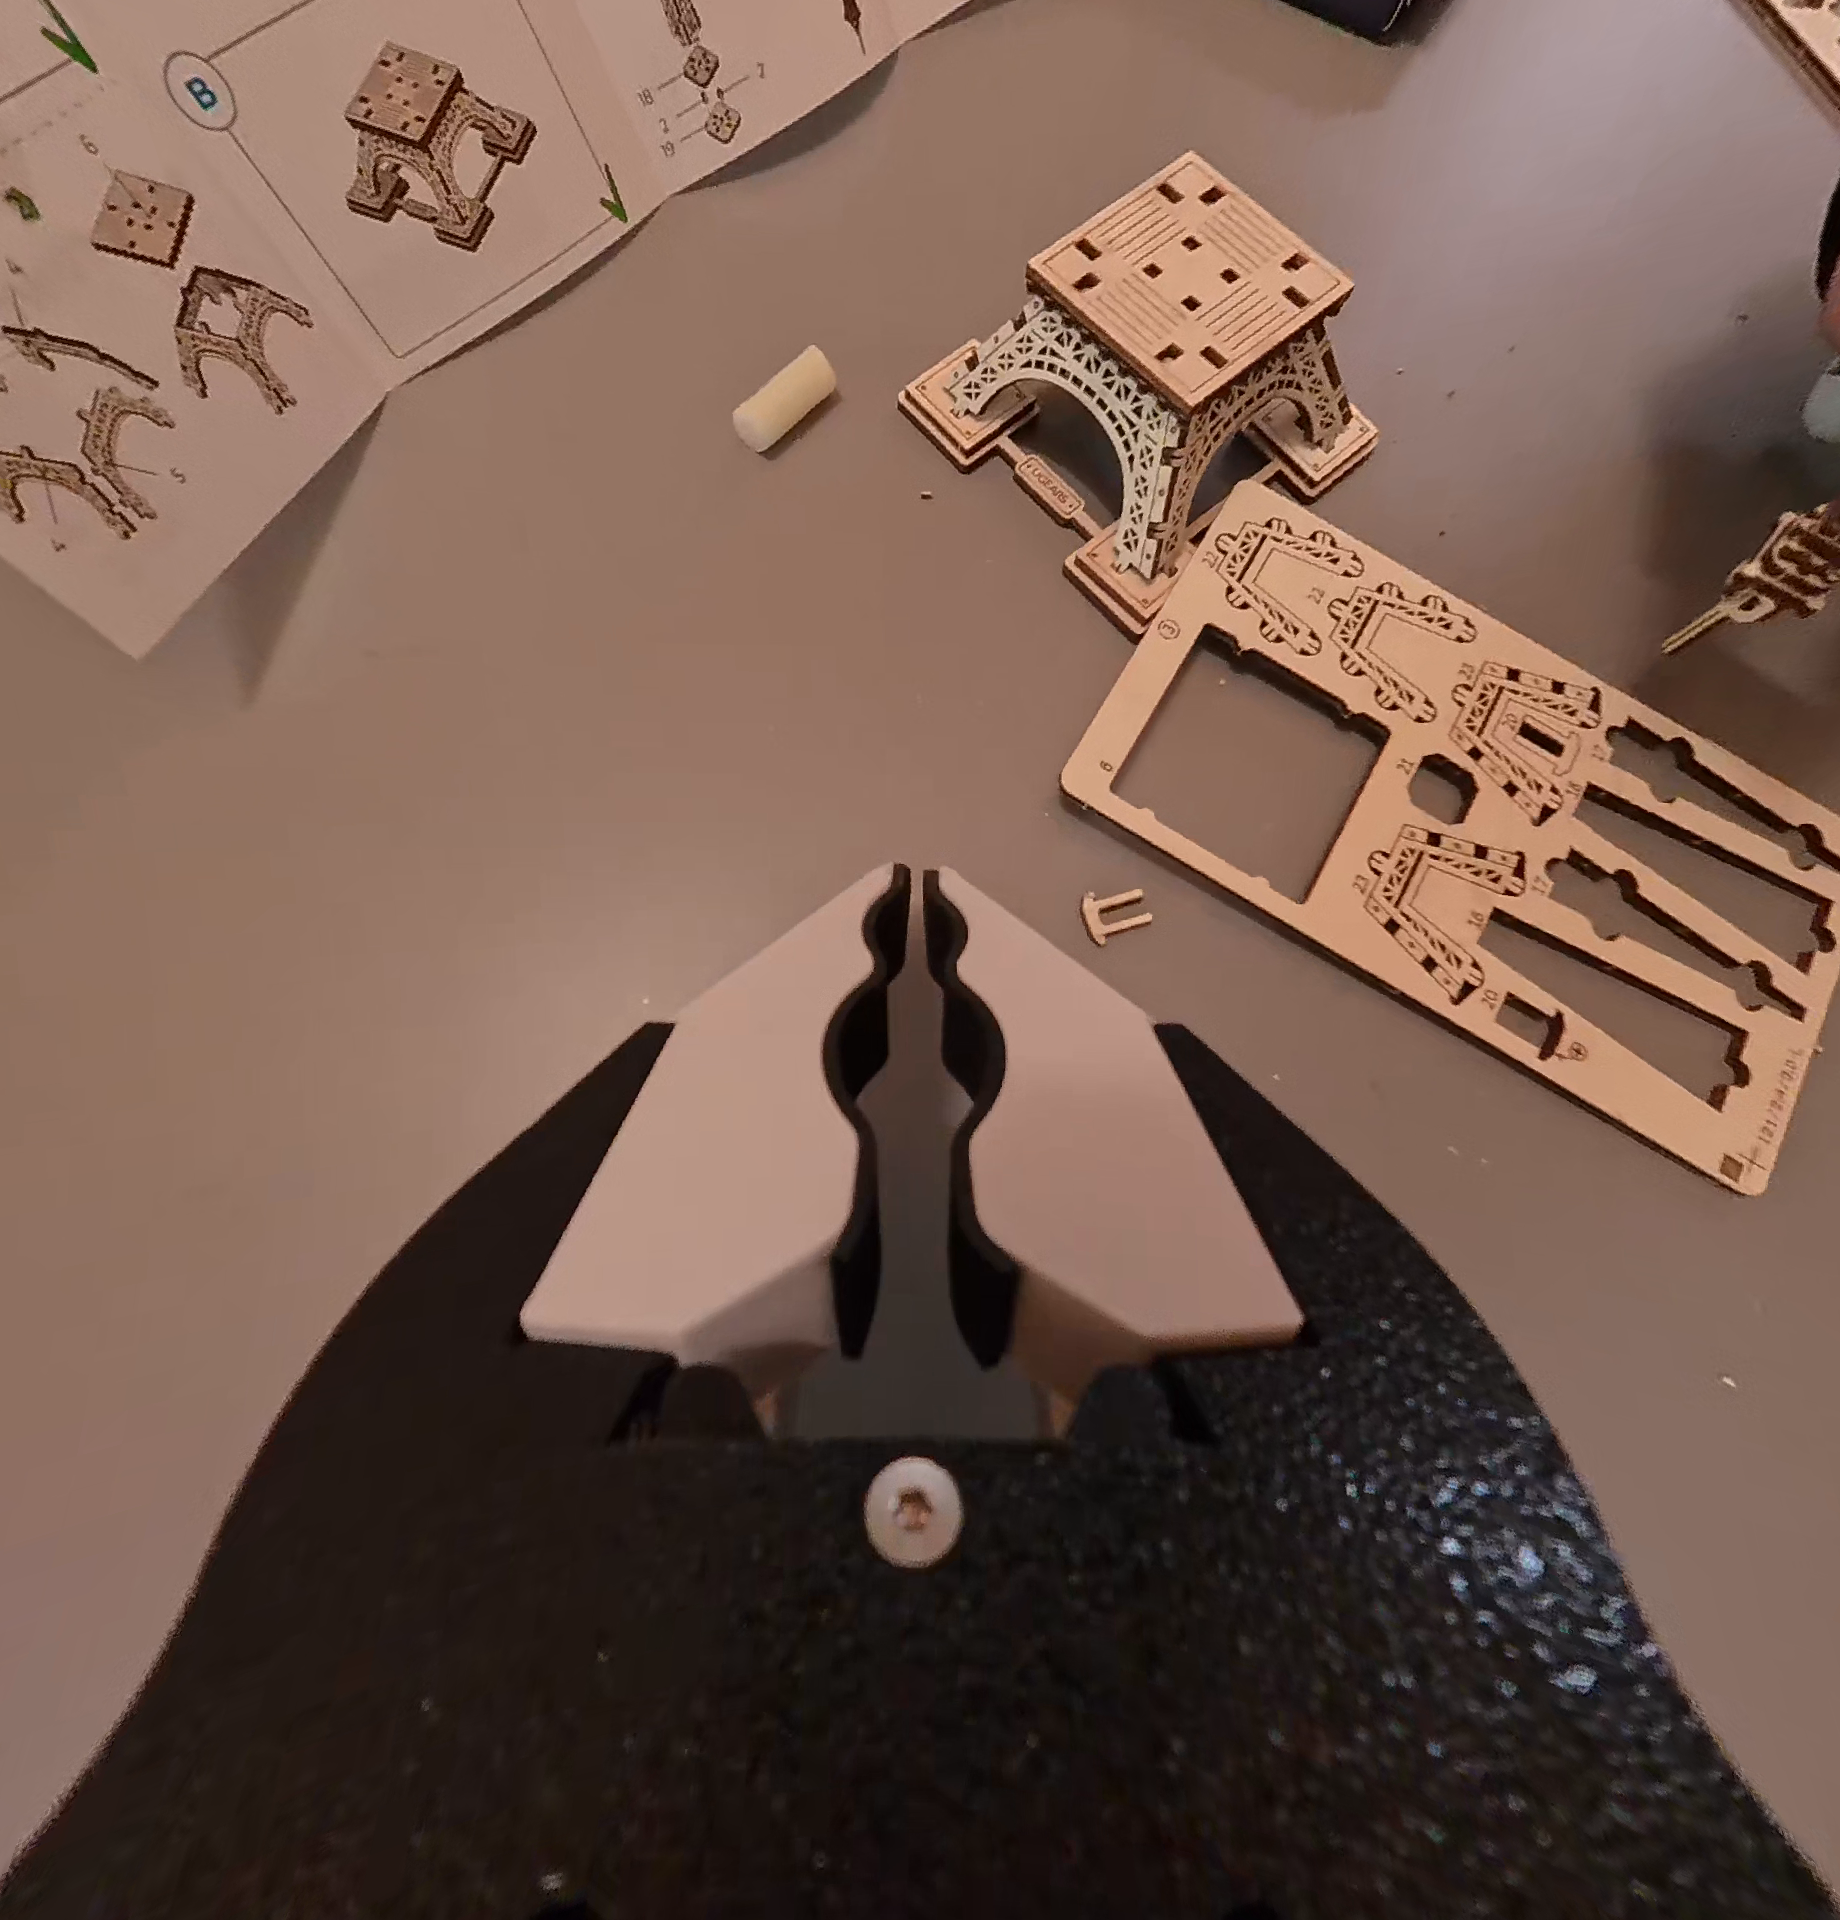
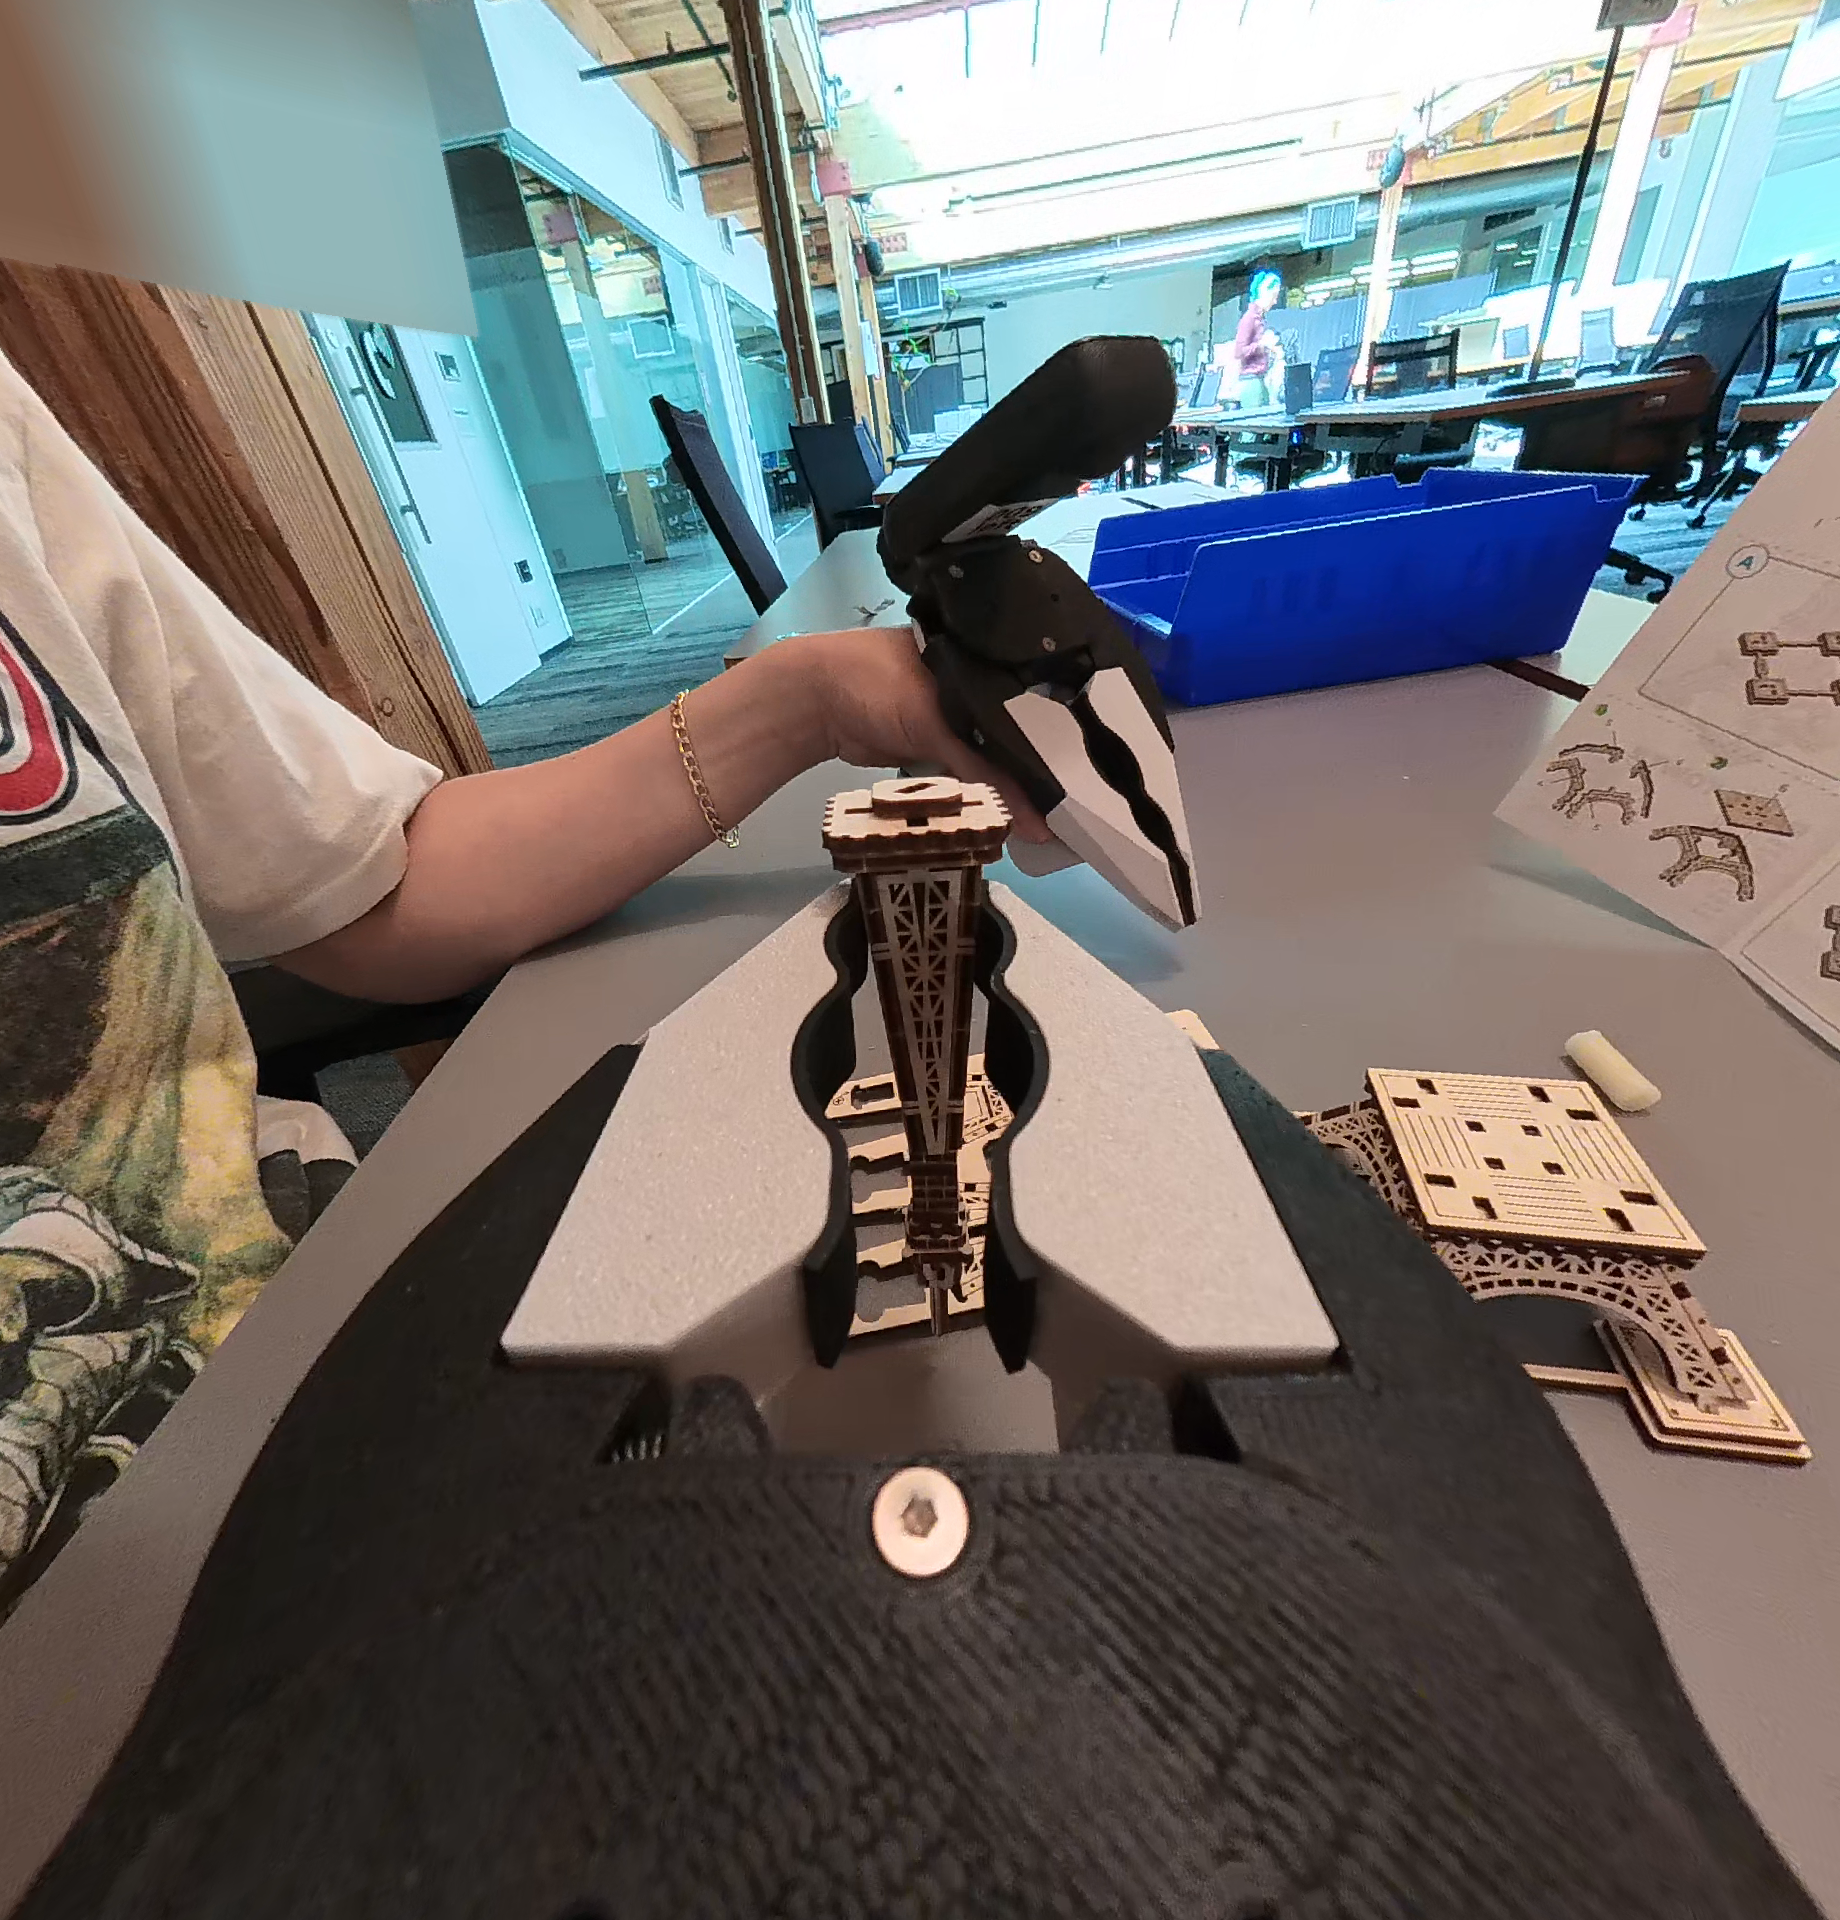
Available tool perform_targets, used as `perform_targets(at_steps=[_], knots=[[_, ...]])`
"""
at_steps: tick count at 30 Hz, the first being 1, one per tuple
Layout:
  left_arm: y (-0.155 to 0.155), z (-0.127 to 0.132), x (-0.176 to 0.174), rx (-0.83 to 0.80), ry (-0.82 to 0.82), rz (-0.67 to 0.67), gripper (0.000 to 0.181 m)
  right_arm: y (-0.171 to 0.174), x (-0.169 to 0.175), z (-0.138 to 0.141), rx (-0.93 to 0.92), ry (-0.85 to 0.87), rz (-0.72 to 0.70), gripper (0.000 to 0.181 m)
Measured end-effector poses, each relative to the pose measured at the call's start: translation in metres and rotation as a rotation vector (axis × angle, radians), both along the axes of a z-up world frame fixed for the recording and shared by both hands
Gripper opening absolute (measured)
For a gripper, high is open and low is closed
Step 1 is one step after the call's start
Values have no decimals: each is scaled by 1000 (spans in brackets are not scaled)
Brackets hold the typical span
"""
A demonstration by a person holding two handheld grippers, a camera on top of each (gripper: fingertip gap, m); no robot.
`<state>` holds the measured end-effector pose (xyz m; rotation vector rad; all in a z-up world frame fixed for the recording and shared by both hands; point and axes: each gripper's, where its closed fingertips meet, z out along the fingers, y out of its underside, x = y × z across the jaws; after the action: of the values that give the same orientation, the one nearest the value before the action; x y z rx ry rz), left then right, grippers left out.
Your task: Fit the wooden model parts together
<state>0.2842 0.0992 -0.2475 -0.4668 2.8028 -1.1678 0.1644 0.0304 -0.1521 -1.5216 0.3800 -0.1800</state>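
My left gripper is shut and empty, hovering over the grey table; it also shows in the right wrist view, pointing down. My right gripper is shut on the wooden tower's upper section, a tapering lattice piece with its wide square end away from the camera. That section peeks in at the right edge of the left wrist view. The tower base with four arched legs and a slotted square top stands on the table, to the right of my right gripper.
A wooden parts sheet lies next to the base, with a tiny loose piece beside it. A pale wax stick and the folded instruction sheet lie further off. A blue bin stands at the table's far side. There is about 15 centimeters between the tips of the two grippers. From my left tips it is roughly 12 centimeters to the pale wax stick; from my right, 20 centimeters. Look for it in the right wrist view too.
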Motion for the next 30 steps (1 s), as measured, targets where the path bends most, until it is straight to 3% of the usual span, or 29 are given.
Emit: perform_targets(at_steps=[30], knots=[[-3,3,2,-15,-35,-6,0,-1,2,0,6,1,-10,17]])
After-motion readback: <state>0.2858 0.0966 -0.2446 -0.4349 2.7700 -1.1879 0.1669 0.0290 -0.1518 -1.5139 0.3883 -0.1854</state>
